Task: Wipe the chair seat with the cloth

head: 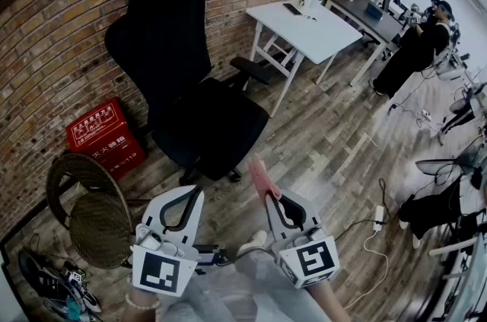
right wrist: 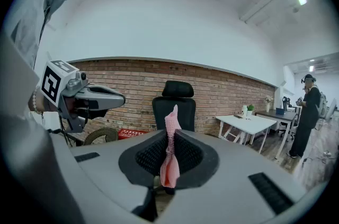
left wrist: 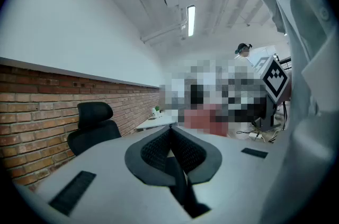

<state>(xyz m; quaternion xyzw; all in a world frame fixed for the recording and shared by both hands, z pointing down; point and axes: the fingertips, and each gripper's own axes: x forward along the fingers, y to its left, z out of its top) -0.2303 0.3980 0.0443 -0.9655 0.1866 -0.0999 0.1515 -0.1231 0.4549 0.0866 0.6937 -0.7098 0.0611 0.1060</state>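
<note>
A black office chair (head: 183,77) stands against the brick wall, its seat (head: 217,126) facing me; the chair (right wrist: 175,104) also shows ahead in the right gripper view. My right gripper (head: 268,195) is shut on a pink cloth (head: 262,177), which sticks up between the jaws (right wrist: 169,143). It hovers just in front of the seat's near edge. My left gripper (head: 185,202) is shut with nothing in it and sits to the left of the right one, short of the chair (left wrist: 92,125).
A red box (head: 103,134) sits by the wall left of the chair. A wicker stool (head: 95,210) stands at the lower left. A white table (head: 304,27) is to the chair's right. A person (head: 415,46) stands far back. Cables (head: 373,233) lie on the floor.
</note>
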